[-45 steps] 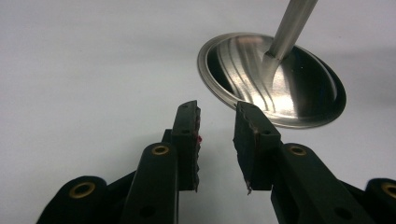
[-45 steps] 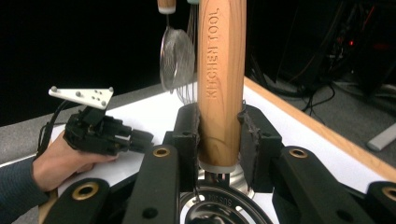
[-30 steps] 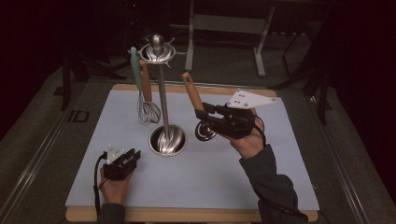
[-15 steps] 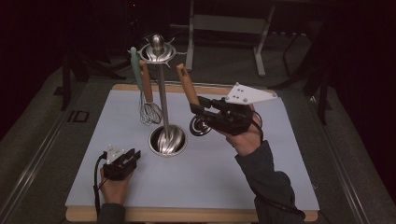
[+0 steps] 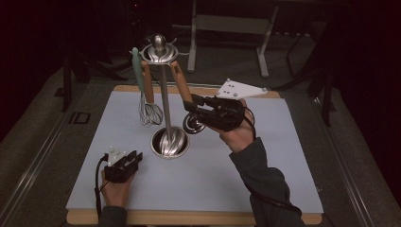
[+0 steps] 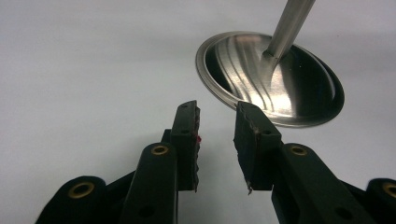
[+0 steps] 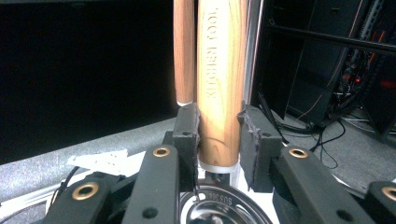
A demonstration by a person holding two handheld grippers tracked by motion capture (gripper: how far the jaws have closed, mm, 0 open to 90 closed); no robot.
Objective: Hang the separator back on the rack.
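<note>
On wooden handle (image 7: 219, 93): "KITCHEN TOOL" lettering, right gripper view; clamped.

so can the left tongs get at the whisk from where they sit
Probably yes. The left tongs rest open and empty on the mat, and the whisk hangs on the near-left side of the stand, with bare mat between.

A: Whisk (image 5: 150, 111), wooden handle, hangs off the stand's left side, beside a pale green-handled tool (image 5: 137, 66).

B: Noted. Light mat (image 5: 265, 165) lies on a wooden board (image 5: 198, 218).

A: Behind the table, a grey metal frame (image 5: 227, 23) stands in the dark.
</note>
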